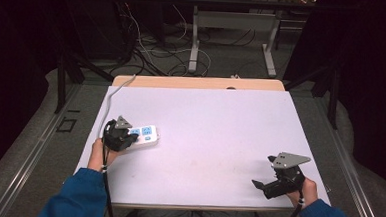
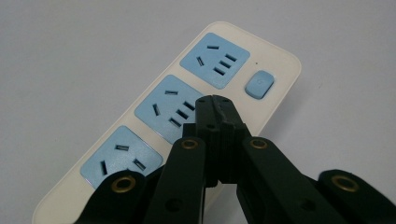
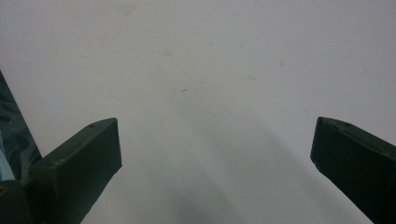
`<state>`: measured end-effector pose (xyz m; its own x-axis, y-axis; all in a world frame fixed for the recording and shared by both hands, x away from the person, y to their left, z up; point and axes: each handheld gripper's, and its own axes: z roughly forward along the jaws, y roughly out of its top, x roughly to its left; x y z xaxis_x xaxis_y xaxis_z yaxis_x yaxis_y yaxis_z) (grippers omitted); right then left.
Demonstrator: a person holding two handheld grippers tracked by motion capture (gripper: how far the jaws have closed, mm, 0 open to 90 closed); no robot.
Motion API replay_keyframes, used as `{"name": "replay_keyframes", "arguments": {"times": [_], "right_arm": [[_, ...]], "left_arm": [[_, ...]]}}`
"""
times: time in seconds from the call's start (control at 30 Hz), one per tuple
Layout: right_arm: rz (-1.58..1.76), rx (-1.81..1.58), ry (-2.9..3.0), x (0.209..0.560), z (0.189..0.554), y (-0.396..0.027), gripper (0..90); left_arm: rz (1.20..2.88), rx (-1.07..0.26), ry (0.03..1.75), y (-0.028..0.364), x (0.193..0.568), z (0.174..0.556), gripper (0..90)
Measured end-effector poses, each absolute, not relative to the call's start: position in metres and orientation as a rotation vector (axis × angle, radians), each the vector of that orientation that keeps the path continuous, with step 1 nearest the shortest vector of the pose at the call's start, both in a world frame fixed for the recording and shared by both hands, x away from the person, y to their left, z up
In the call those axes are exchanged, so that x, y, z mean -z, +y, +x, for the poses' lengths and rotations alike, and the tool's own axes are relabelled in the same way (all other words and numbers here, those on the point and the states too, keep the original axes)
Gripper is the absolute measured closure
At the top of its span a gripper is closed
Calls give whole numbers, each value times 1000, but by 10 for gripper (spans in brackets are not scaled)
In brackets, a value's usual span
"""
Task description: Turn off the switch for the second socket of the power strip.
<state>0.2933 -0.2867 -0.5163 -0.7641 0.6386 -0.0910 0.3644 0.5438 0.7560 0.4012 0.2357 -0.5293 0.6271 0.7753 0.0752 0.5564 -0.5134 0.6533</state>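
Hovering w/ jaws pressed together, left tool [image 2: 215, 103] sits over the power strip [image 2: 187, 116] at worktop [image 1: 219, 135] left edge, tip near mid socket. Best to come down square, gently. Right tool [image 1: 263, 185] idles wide apart, nr right corner.

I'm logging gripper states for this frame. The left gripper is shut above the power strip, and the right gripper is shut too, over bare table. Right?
Not quite. The right gripper is open: the right gripper view shows its jaws spread wide over the bare table. The left gripper is indeed shut above the power strip.
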Motion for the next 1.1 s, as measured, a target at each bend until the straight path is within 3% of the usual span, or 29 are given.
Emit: {"name": "replay_keyframes", "arguments": {"times": [0.23,1.1], "right_arm": [[823,-1070,2427,516,293,-287,11],[830,-1074,2432,517,293,-287,11]], "left_arm": [[2268,-549,1018,231,531,398,900],[2253,-500,1024,235,531,399,900]]}}
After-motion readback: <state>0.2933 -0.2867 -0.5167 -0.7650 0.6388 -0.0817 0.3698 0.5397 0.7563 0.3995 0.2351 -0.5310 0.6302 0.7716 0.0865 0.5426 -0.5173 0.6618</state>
